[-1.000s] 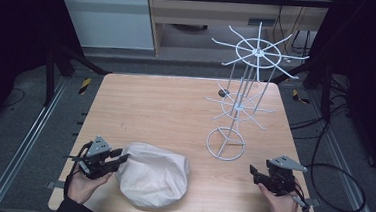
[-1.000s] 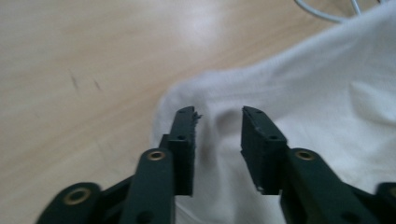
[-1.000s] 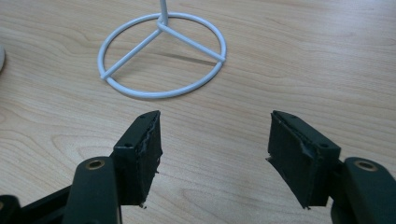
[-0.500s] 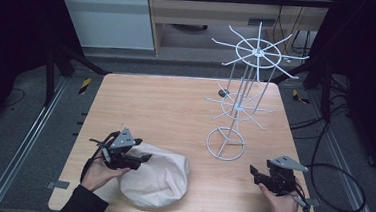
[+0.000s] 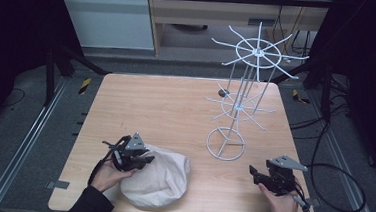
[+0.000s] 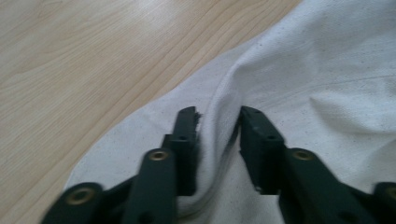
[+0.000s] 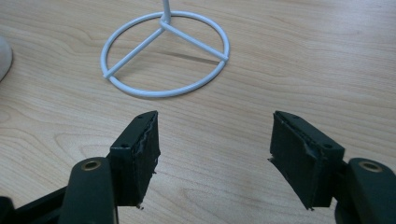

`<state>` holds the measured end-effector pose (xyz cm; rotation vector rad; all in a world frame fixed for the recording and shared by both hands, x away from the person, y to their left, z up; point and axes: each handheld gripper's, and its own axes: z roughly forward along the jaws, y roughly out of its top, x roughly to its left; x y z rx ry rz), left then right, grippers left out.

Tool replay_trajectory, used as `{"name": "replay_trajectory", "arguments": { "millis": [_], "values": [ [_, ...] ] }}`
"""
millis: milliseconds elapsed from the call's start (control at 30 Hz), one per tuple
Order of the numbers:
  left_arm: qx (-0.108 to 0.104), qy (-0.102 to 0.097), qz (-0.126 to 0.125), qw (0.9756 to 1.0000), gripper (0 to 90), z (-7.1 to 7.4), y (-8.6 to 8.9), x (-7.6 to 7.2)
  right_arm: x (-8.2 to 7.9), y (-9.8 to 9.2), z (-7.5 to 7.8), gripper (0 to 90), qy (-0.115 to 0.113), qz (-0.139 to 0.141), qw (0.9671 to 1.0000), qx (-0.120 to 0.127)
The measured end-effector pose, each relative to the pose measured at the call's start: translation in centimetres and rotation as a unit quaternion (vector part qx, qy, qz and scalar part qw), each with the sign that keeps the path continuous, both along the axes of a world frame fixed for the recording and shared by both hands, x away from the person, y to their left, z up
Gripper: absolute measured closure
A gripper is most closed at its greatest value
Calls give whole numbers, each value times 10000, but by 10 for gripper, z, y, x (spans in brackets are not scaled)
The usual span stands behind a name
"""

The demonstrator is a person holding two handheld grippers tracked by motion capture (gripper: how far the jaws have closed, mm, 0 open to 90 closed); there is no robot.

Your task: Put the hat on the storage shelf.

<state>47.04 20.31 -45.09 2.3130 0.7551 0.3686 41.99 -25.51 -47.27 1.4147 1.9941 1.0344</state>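
Your left tongs (image 5: 144, 159) have come in across the worktop (image 5: 175, 110) from its near left edge onto the white cloth bag (image 5: 158, 181), which lies crumpled at the near left of the worktop. Their jaws have just been closing, and in the left gripper view they pinch a raised fold of the bag (image 6: 219, 121). That reads as the pickup grasp made; lifting looks next. Your right tongs (image 7: 215, 149) rest released and empty near the wire rack (image 5: 235, 114), well apart from the bag.

Off-white speckled cloth bag (image 6: 299, 70): matt, coarse weave. Light wood-grain desk (image 5: 165, 109): smooth. White-coated wire rack (image 5: 236, 109): slight sheen.
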Motion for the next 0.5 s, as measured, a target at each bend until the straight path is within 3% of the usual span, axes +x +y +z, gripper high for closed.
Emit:
{"name": "replay_trajectory", "arguments": {
  "millis": [67,133,267,300,333,500],
  "values": [
    [-103,65,49,9999,830,2,2,-1,0,0,0,331,0,0,10000,-6],
    [-201,82,83,9997,865,5,4,-3,-1,0,1,331,29,-21,10000,31],
    [-636,142,184,9977,880,15,10,-7,0,-2,0,332,-9,-24,10000,2],
    [-636,142,184,9977,882,15,10,-7,-1,-2,0,332,-14,-29,10000,11],
    [-822,151,221,9963,883,21,14,-11,-1,-2,0,332,-10,-40,10000,27],
    [-1125,134,362,9929,886,30,20,-17,-1,-2,0,332,-6,-37,10000,30]
  ]
}}
